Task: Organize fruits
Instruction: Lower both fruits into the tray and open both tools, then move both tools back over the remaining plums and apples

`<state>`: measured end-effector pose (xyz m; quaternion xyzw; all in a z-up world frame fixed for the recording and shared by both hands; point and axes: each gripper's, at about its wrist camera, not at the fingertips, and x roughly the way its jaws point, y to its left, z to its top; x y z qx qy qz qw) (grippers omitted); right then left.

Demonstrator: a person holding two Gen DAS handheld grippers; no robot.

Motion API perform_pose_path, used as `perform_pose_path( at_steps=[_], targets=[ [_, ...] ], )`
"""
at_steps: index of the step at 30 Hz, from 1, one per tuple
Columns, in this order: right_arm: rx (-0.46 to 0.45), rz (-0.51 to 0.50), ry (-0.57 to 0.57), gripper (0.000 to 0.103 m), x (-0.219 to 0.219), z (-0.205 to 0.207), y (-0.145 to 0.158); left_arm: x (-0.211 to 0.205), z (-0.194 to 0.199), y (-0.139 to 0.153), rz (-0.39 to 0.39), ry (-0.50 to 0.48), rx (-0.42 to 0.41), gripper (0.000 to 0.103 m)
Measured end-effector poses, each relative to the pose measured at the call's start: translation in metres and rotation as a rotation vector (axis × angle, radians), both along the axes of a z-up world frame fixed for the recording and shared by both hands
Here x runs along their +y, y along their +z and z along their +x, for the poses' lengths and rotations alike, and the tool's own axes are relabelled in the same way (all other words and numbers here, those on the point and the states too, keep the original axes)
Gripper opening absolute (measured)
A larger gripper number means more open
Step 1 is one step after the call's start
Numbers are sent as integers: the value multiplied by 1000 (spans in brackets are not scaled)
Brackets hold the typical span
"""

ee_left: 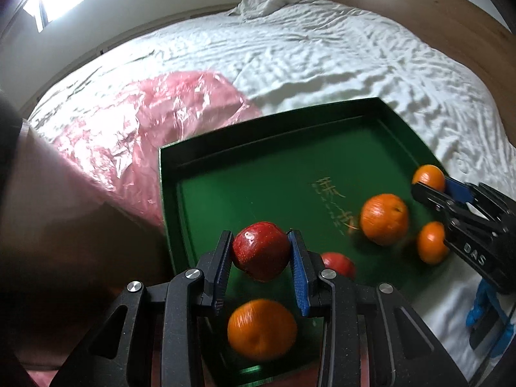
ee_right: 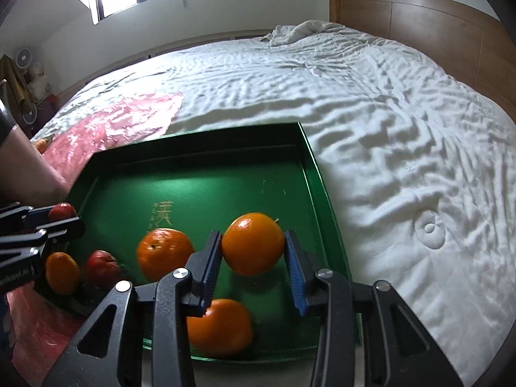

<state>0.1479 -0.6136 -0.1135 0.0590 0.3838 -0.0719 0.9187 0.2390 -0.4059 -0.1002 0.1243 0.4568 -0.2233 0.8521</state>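
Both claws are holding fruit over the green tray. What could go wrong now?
Two things might go wrong. The left gripper pinches the round red apple only at its sides, so it could slip and drop onto the orange below. The right gripper holds an orange the same way. Loose fruit already lies in the green tray, so a dropped one could knock them rolling toward the low rim.

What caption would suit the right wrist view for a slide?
Right gripper holds an orange above the green tray on the bed.
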Motion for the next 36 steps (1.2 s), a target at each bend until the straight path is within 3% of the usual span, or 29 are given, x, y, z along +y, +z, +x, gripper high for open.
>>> perform_pose_path(
  at_steps=[9, 16, 18, 19, 20, 26, 36],
  targets=[
    [27, -6, 10, 52, 2, 6, -14, -1, 12, -26, 1, 16, 78, 30],
    [41, -14, 6, 54, 3, 6, -14, -4, 12, -26, 16, -1, 78, 30],
    [47, -17, 4, 73, 4, 6, -13, -3, 12, -25, 29, 2, 68, 30],
    [47, -21, 0, 92, 5, 5, -12, -3, 11, -23, 34, 2, 59, 31],
    [43, -27, -5, 96, 6, 4, -9, -4, 12, -21, 38, 0, 50, 32],
    [20, -36, -15, 102, 7, -6, 13, -1, -6, 3, 48, -13, -25, 43],
    [-24, -45, -16, 103, 24, -51, 57, 19, -60, 58, -36, -63, -79, 46]
  ],
)
